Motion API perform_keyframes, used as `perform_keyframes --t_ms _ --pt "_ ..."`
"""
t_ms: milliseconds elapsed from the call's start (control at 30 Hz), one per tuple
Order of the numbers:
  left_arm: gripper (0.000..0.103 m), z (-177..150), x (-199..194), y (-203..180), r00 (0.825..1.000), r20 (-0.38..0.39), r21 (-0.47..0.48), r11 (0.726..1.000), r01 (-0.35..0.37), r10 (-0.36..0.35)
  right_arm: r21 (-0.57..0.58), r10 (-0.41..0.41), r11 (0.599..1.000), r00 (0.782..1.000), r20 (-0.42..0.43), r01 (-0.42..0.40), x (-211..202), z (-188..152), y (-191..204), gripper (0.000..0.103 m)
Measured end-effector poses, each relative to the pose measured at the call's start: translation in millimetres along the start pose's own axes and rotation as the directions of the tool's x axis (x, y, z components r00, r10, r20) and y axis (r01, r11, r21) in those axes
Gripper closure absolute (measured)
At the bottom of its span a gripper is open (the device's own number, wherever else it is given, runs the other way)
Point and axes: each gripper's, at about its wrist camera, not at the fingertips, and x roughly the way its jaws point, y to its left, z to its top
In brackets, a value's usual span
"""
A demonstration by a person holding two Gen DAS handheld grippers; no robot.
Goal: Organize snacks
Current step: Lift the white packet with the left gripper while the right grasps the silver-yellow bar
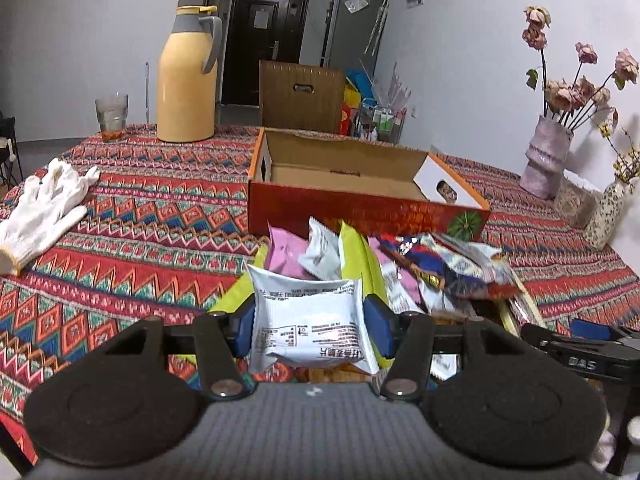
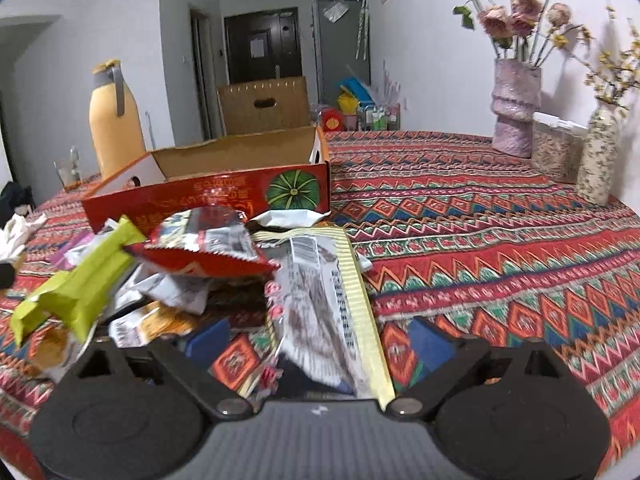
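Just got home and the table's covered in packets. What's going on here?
A person is sorting snacks with a handheld gripper in each hand. The left gripper has its jaws closed on a white snack packet, held above the snack pile. The right gripper has open jaws either side of a long clear-and-yellow packet that lies on the tablecloth, not yet gripped. The open red cardboard box behind the pile shows nothing inside from these angles.
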Motion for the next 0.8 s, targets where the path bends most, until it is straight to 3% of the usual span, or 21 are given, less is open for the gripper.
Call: perform_keyframes --t_ms 133,233,300,433,500,567,800 --pt "0.047 5.6 6.8 1.4 1.000 0.000 -0.004 1.000 0.000 0.000 -0.033 -0.005 0.999 0.998 -0.059 0.003 29.0 9.2 0.1 0.011" --pt "0.047 6.8 13.5 3.8 1.000 -0.009 -0.009 1.000 -0.001 0.001 -0.039 -0.003 0.999 0.994 -0.105 -0.001 44.4 9.1 -1.3 0.022" --pt "0.047 7.5 18.0 5.7 1.000 -0.016 -0.012 1.000 -0.001 0.001 -0.054 -0.004 0.999 0.995 -0.099 -0.002 44.9 5.7 -1.1 0.024" --pt "0.047 10.7 25.4 8.3 1.000 -0.026 -0.019 1.000 0.002 -0.002 -0.075 0.010 0.997 0.996 -0.089 -0.016 37.4 1.7 -0.5 0.039" --pt "0.047 12.2 27.6 8.9 1.000 -0.028 -0.020 1.000 0.007 -0.008 -0.093 0.012 0.995 0.997 -0.079 -0.019 32.5 -1.3 -0.6 0.048" --pt "0.047 14.0 29.6 9.2 1.000 -0.028 -0.018 1.000 0.011 -0.011 -0.103 0.009 0.995 0.997 -0.071 -0.016 25.6 -2.0 -1.7 0.063" --pt "0.047 27.5 33.4 8.8 1.000 -0.006 -0.007 1.000 0.010 -0.010 -0.113 -0.003 0.994 1.000 -0.027 0.000 6.3 4.5 -10.9 0.070"
